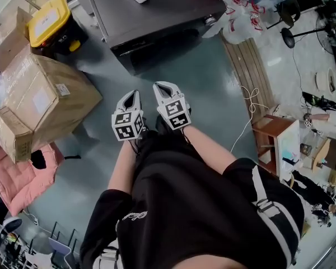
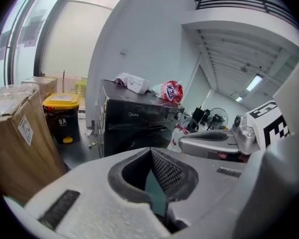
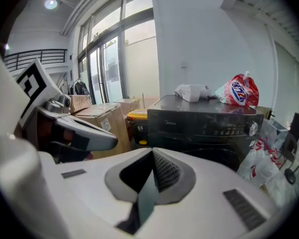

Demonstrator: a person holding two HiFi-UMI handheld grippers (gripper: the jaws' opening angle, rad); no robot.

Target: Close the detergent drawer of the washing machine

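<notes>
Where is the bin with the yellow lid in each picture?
Head view: the yellow-lidded bin is top left, left of the black washing machine.
Left gripper view: middle left, between the cardboard box and the washing machine.
Right gripper view: near the centre, peeking out left of the washing machine.
Shared landmark: the washing machine, with the bin on its left.

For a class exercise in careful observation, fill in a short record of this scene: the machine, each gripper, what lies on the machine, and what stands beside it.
washing machine: black, ahead of both grippers, touched by neither
left gripper: shut, empty
right gripper: shut, empty, close beside the left
on top: white packet, red and white bag
at the person's left: cardboard box, yellow-lidded bin
</notes>
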